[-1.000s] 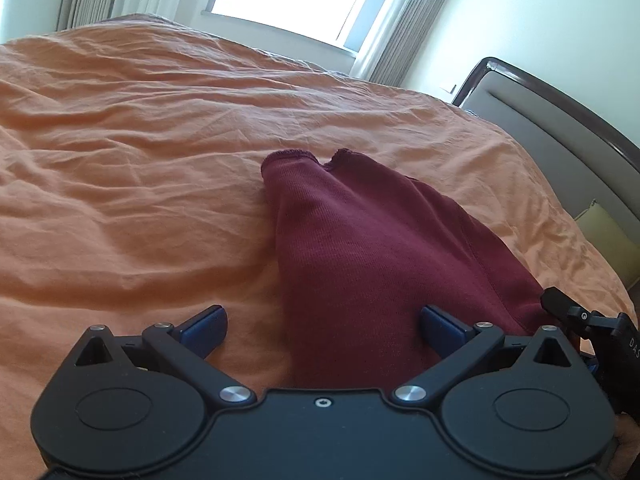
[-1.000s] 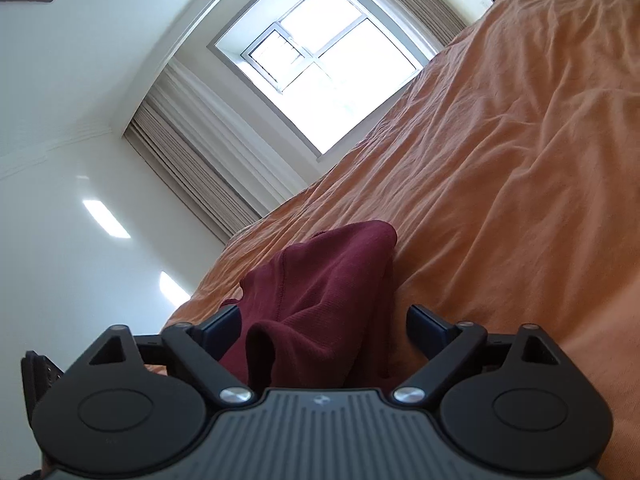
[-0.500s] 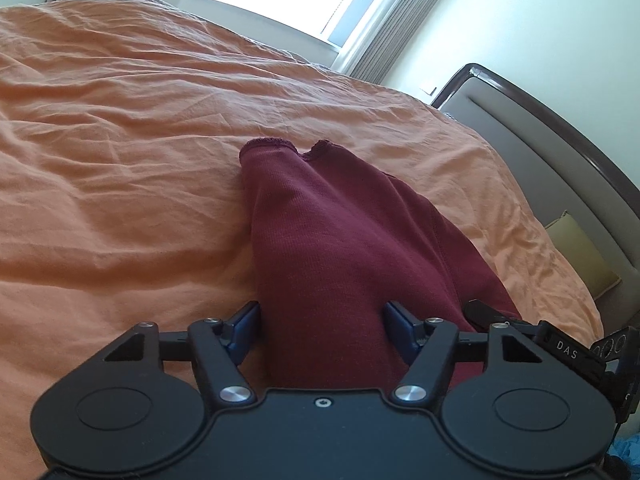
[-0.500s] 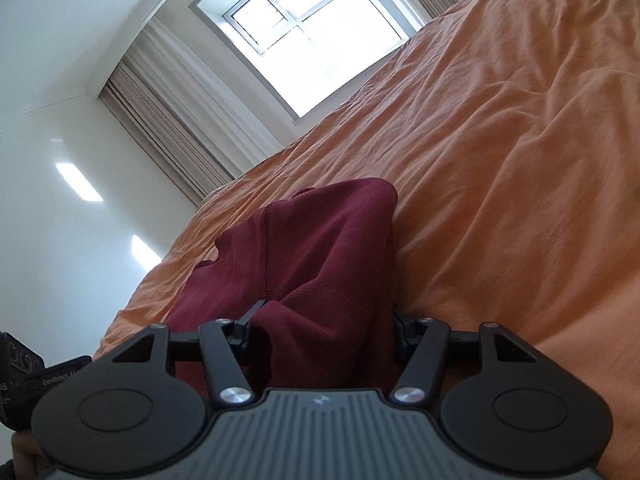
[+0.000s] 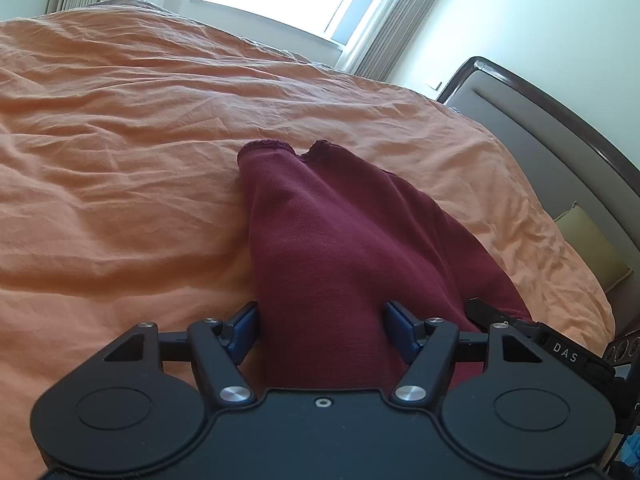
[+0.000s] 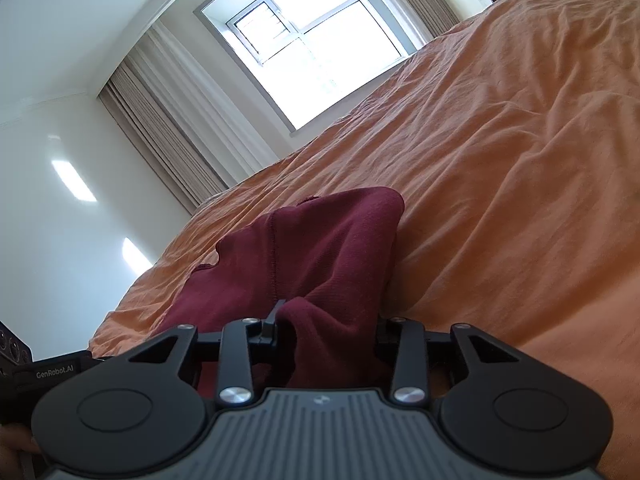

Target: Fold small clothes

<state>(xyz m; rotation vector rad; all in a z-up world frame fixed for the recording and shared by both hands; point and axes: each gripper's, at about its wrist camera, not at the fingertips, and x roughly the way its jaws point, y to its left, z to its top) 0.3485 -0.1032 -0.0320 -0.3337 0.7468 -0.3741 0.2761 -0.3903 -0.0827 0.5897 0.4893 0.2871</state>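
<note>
Maroon knit, a small garment (image 5: 332,240), lies on the orange bedspread (image 5: 120,160) ahead of me. My left gripper (image 5: 322,330) is clamped across its near end, both blue pads against the fabric. My right gripper (image 6: 326,330) has just been closing and now pinches a bunched fold of the same garment (image 6: 312,248) between its fingers.

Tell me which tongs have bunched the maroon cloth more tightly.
The right tongs: their jaws have just been closing, squeezing the maroon garment into a narrow fold. The left tongs stand wider.
</note>
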